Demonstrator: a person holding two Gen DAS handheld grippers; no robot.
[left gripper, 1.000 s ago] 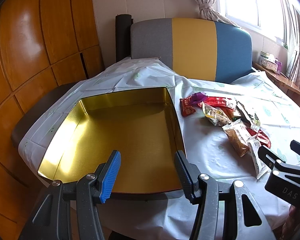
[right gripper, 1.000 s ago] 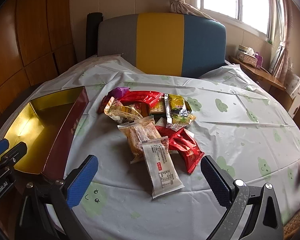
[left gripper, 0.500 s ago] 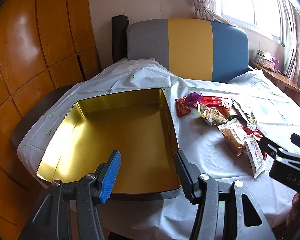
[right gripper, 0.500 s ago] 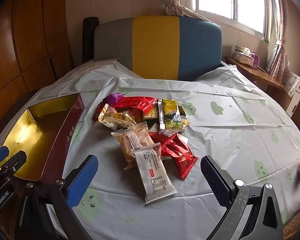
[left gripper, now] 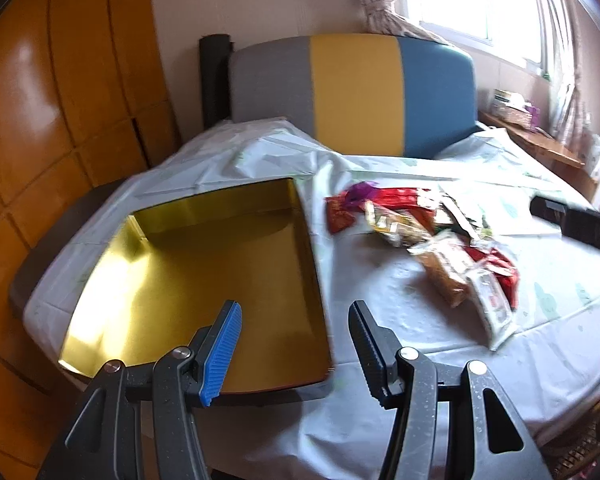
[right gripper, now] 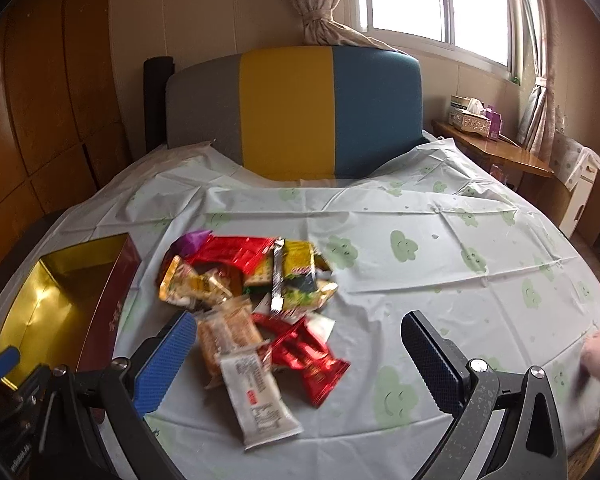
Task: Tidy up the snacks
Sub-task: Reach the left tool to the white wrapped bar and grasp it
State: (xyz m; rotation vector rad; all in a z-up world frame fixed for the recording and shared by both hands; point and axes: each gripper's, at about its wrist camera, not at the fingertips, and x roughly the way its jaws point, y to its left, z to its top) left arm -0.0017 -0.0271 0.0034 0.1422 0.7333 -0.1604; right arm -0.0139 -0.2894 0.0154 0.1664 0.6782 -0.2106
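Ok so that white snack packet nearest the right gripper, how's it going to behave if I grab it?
The white packet looks like a thin glossy film wrapper, so it may be slippery. It lies flat on the tablecloth, so an end or edge is probably easier to pinch. It seems light, and the contents could crush; the open right gripper should close gently.

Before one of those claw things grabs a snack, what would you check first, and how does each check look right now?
1. Right gripper open, nothing in it: ok.
2. Left gripper open, nothing in it: ok.
3. Gold-lined box has room, nothing seen inside: ok.
4. White packet at the near edge of the snack pile, top uncovered: ok.
5. Right gripper lined up over the white packet: not ok, the packet lies nearer its blue finger.
6. Whether the white packet is caught under the orange packet: cannot tell.
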